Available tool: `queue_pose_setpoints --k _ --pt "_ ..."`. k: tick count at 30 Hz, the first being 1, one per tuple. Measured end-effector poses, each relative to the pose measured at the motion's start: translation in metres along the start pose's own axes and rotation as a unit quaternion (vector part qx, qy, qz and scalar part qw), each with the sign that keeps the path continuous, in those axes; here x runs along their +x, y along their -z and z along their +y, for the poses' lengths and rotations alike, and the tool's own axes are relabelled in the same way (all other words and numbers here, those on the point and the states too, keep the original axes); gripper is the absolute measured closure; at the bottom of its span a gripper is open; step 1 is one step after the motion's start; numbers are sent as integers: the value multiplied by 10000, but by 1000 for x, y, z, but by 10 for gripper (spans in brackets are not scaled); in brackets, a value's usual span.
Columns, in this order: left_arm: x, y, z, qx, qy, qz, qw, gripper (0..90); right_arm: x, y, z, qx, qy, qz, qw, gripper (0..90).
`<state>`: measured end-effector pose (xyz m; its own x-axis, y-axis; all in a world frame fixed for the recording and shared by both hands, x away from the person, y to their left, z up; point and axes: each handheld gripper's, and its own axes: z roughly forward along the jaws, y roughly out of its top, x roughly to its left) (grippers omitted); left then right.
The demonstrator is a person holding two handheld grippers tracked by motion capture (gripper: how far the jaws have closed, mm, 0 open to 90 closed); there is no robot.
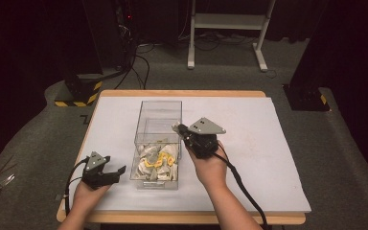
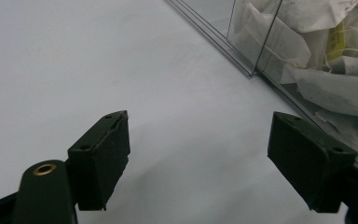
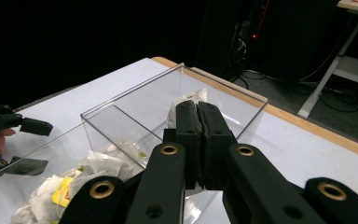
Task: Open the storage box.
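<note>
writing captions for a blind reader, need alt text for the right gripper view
The right tool is shut on a white tea bag, held above the empty far compartment of a clear plastic box. The near compartment holds a pile of tea bags.

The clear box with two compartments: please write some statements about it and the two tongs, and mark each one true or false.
1. The right tongs are shut on a tea bag. True.
2. The left tongs hold a tea bag. False: they are open, with nothing between the jaws.
3. The heap of tea bags lies in the near compartment of the clear box. True.
4. The far compartment is full of tea bags. False: none lie in it.
5. The left tongs are inside the box. False: they are beside it, over the table.
</note>
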<state>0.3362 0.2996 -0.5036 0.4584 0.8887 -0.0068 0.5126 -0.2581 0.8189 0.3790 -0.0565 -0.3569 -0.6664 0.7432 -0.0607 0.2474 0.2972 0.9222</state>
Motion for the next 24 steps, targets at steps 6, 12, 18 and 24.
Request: queue_pose_setpoints --k 6,12,18,24 --pt "0 0 0 -1 -11 2 10000 214 -7 2 1 -22 -11 -115 9999 880" --pt "0 0 0 6 8 -9 10000 214 -14 3 1 -6 -16 -245 9997 880" --pt "0 0 0 5 4 -12 10000 214 -22 4 1 0 -51 -369 9993 879" --pt "0 0 0 4 6 -11 10000 214 -31 7 2 -10 -119 -478 9988 879"
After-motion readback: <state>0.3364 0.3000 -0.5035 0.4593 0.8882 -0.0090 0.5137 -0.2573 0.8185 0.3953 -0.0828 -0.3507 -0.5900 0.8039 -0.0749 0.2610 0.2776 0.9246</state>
